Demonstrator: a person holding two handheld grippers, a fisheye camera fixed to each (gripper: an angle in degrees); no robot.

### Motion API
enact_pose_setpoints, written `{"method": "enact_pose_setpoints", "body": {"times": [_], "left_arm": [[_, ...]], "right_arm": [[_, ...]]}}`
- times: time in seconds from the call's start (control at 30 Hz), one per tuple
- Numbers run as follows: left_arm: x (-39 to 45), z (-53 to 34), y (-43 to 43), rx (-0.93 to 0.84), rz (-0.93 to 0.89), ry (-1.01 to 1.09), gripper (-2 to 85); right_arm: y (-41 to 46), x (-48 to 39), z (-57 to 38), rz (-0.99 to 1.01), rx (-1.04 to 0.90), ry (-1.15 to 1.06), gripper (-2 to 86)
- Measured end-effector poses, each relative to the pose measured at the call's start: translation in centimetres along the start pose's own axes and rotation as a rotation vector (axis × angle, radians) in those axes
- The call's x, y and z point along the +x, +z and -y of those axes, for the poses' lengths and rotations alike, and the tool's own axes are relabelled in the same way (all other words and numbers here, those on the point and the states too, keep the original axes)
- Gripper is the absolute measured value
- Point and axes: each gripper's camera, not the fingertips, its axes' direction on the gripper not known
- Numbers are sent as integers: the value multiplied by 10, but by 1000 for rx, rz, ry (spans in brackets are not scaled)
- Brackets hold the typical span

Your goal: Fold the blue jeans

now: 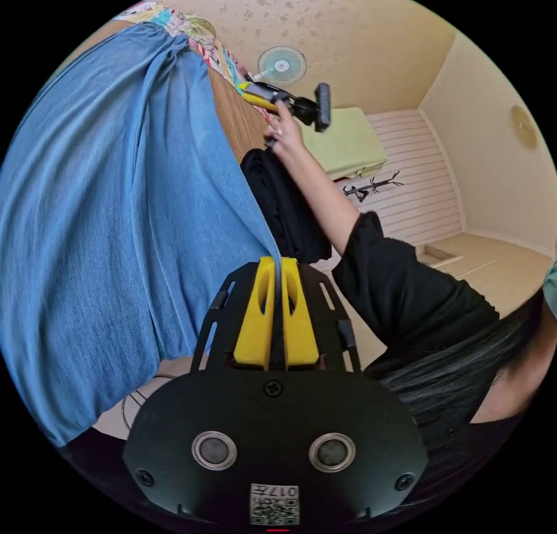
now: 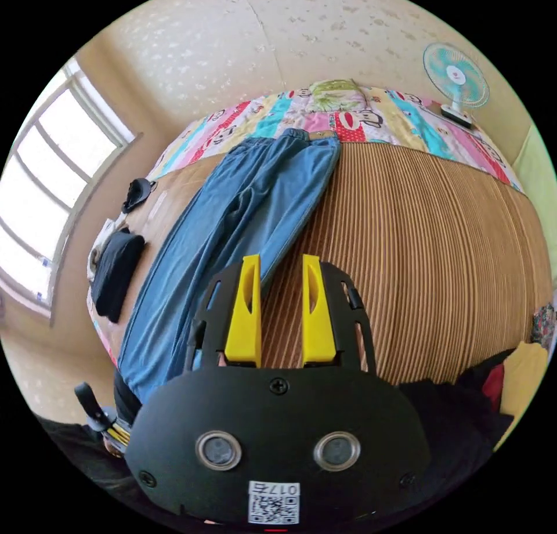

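In the left gripper view, the left tool (image 1: 277, 261) had its two yellow jaws pressed together on an edge of the blue jeans (image 1: 116, 209), which hung and spread as a broad sheet of light denim across that side of the picture. Beyond the denim, a person's hand (image 1: 284, 133) held the right tool (image 1: 255, 93) out over the bed, with a black sleeve (image 1: 406, 290) and dark hair close to the camera. A dark garment (image 1: 287, 209) lay near the forearm.

In the right gripper view, the right tool (image 2: 281, 267) stood with its jaws parted and nothing between them, above a ribbed brown mat (image 2: 418, 255) covering the bed. The blue jeans (image 2: 243, 226) lay stretched lengthwise along the mat, waistband (image 2: 307, 136) at the far end touching a colourful patterned quilt (image 2: 377, 116). A small fan (image 2: 455, 75) stood at the bed's far corner, by the wall. Dark folded clothes (image 2: 116, 267) sat beside the jeans, towards a bright window (image 2: 52, 191).
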Motion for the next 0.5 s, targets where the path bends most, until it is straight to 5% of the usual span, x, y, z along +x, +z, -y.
{"method": "enact_pose_setpoints", "body": {"times": [0.2,0.37,0.5], "left_arm": [[1,19,-26,-1,-64,-29,-9],[-1,32,-49,43,-146,-43,-9],[-13,32,-79,106,-204,-87,-9]], "right_arm": [[85,66,60,103,10,320,96],[101,64,89,189,53,271,28],[71,-33,120,-140,196,88,14]]}}
